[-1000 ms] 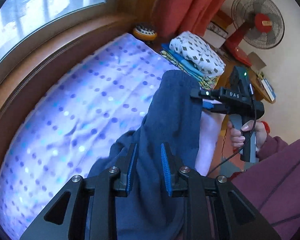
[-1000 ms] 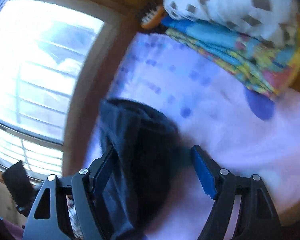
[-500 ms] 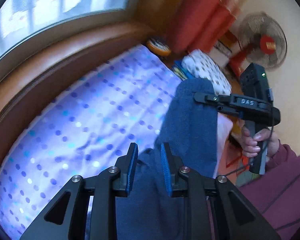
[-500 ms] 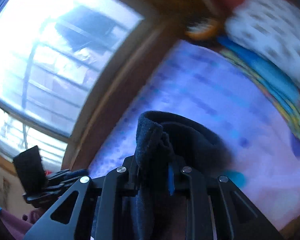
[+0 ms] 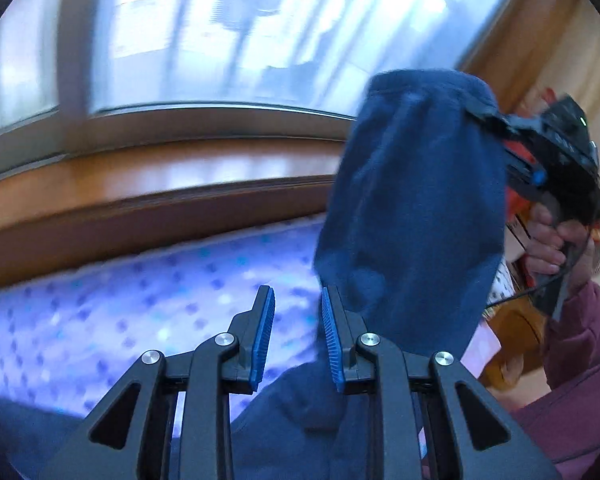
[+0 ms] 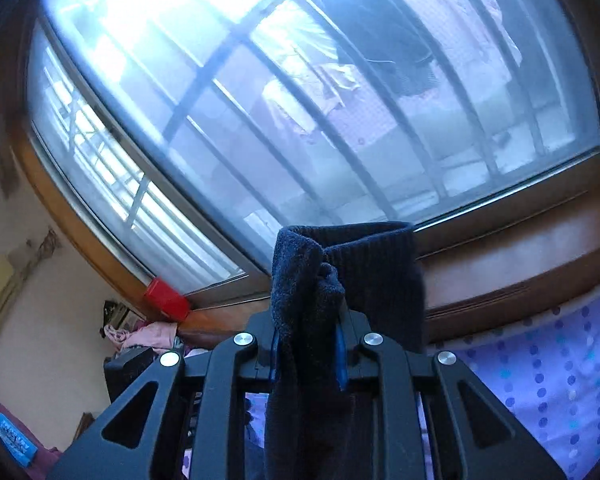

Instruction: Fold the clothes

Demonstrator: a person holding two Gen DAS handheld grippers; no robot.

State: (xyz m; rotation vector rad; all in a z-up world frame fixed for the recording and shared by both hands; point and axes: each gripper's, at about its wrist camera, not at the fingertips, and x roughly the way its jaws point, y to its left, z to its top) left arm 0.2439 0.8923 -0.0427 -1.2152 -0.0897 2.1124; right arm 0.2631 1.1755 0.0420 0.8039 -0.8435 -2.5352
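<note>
Window [image 6: 340, 100] over dotted purple bed [image 5: 120, 300] | right claw [image 6: 308, 344] clamped on navy sweater [image 5: 412, 208], lifted | left claw [image 5: 296, 332] grasping sweater's near end, pads slightly apart

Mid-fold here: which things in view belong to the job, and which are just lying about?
Job in hand:
- navy garment
- left tongs and right tongs, both on that garment
- dotted bed sheet, the likely folding surface

Lying about:
- red box by the window
- pink clothes pile
</note>
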